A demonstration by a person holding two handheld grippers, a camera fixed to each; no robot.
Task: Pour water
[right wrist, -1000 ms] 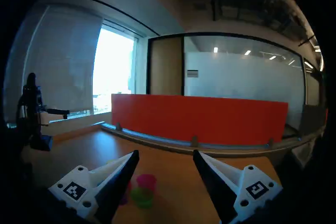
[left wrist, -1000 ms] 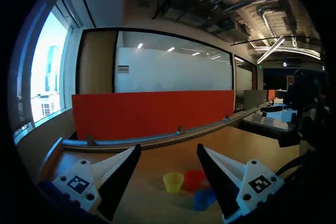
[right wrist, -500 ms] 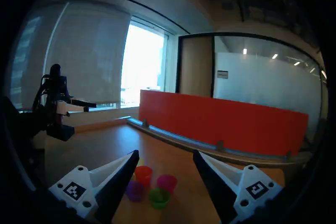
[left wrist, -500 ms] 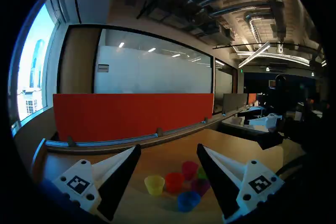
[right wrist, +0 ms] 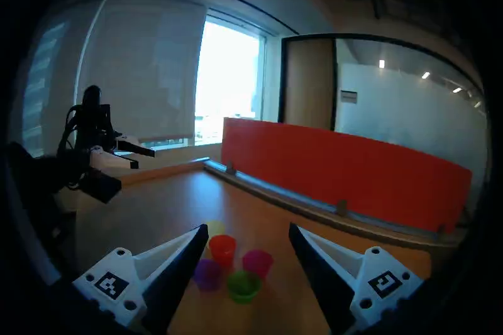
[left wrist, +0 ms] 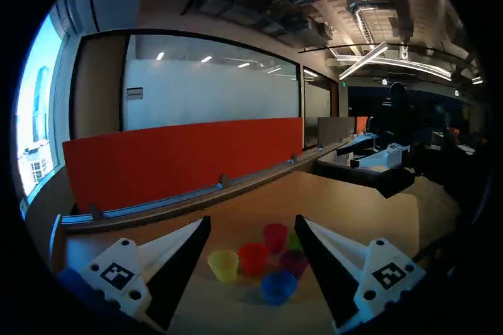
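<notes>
A cluster of small plastic cups stands on the wooden table (left wrist: 352,203). In the left gripper view I see a yellow cup (left wrist: 224,264), a red cup (left wrist: 253,258), a pink cup (left wrist: 275,236), a purple cup (left wrist: 293,263) and a blue cup (left wrist: 278,286). My left gripper (left wrist: 251,219) hovers open above and short of them, holding nothing. In the right gripper view the red cup (right wrist: 222,250), pink cup (right wrist: 258,263), green cup (right wrist: 243,285) and purple cup (right wrist: 207,272) sit below my right gripper (right wrist: 247,227), which is open and empty. Whether any cup holds water cannot be seen.
An orange divider panel (left wrist: 182,156) with a metal rail runs along the table's far edge. A bright window (right wrist: 229,83) lies beyond. The right gripper (left wrist: 371,153) appears far off to the right in the left gripper view; the left gripper (right wrist: 119,149) appears at the left in the right gripper view.
Both views have swung so that more of the cup cluster shows between the fingers. Each view now shows the other gripper closer. Both grippers stay open.
</notes>
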